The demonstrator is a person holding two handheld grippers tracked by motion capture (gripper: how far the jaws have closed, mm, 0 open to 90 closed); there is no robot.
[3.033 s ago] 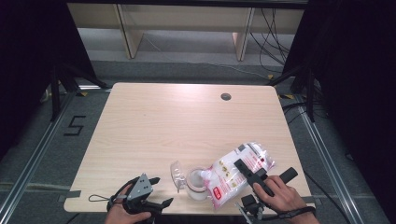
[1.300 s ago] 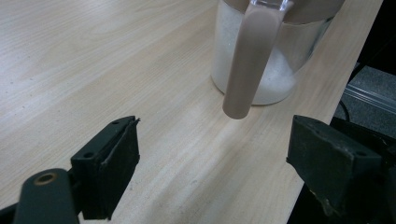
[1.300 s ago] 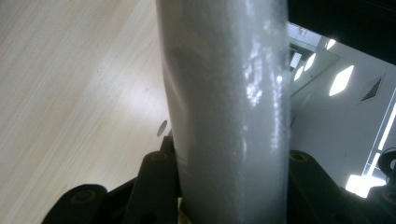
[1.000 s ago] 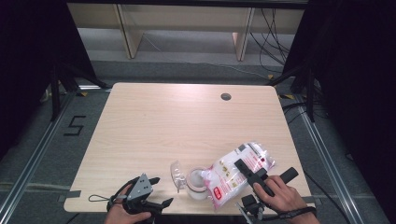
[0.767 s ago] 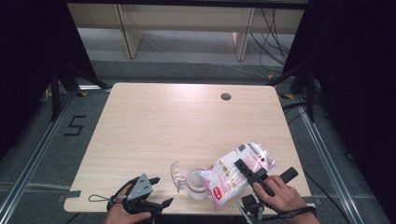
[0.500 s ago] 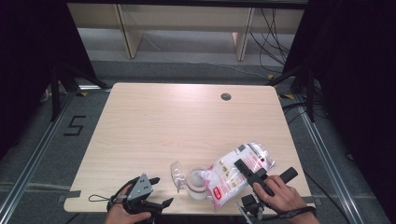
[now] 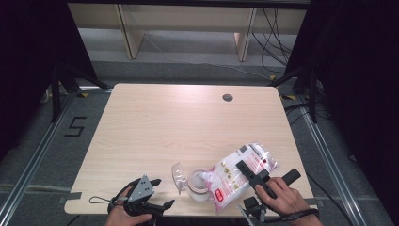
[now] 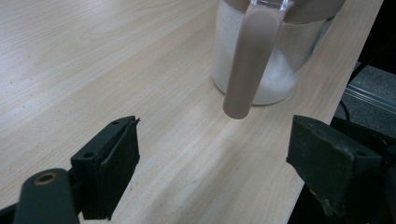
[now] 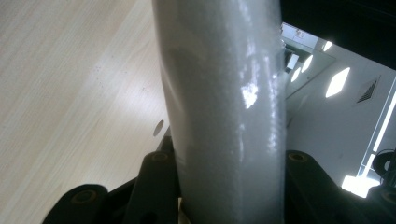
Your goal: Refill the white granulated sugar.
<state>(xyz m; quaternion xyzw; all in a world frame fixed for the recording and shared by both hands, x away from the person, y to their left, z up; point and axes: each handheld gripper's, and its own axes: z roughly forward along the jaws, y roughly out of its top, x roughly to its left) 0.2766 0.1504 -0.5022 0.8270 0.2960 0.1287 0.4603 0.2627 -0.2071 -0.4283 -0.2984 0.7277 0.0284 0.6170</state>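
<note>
High view: a pale wooden table (image 7: 155, 127) bears a clear jar (image 7: 198, 184) partly filled with white granules, at about 6 o'clock near the front edge. A transparent lid (image 7: 178, 175) hangs open at the jar's 9 o'clock side. A white-and-pink bag (image 7: 230, 175) is tilted over the jar from 3 o'clock, its lower end at the jar's mouth. The right gripper (image 7: 251, 173) clamps the bag across its middle, the hand (image 7: 282, 197) behind it at 5 o'clock. The left gripper (image 7: 157, 193) rests at 7 o'clock, apart from the jar.

Left gripper view: the jaws stand wide with bare table between them; the jar (image 8: 261, 60) stands ahead at 12 o'clock, its lid (image 8: 250, 65) hanging down in front of it.

Right gripper view: the bag (image 9: 224, 107) rises between the jaws, which press on it from both sides.
</note>
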